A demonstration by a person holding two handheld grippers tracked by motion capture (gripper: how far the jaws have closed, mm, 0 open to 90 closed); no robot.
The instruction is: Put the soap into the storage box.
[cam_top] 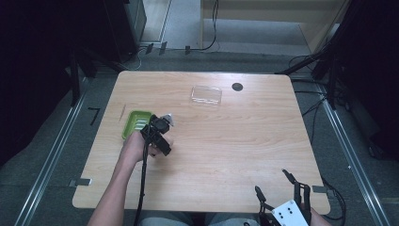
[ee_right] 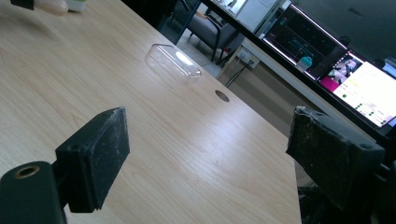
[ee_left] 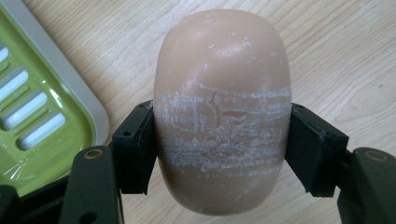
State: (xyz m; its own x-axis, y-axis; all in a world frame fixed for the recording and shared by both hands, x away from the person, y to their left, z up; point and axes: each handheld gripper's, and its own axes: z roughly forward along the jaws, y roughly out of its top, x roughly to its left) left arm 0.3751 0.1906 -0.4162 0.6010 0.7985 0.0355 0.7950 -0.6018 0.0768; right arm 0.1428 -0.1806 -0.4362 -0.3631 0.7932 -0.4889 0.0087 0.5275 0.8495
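Left gripper (ee_left: pixel 219 154) clamping soap bar (ee_left: pixel 223 107) | right gripper (ee_right: pixel 205 158) gaping empty, lower right | wooden table (cam_top: pixel 244 136) lying amid dark room, monitors (ee_right: pixel 359 86) glowing upper right

Light is dim and even, with dark, murky surroundings. Glare streaks the table (ee_right: pixel 196 140) and the clear lid (ee_right: pixel 173 61). The far corners look slightly soft, perhaps blurred.

Lab or office workroom. Wooden table (cam_top: pixel 244 141) on a floor with metal rails (cam_top: pixel 47 165) and cables (cam_top: pixel 310 106). Lit monitors (ee_right: pixel 359 88) and a chair (ee_right: pixel 210 30) beyond the table.
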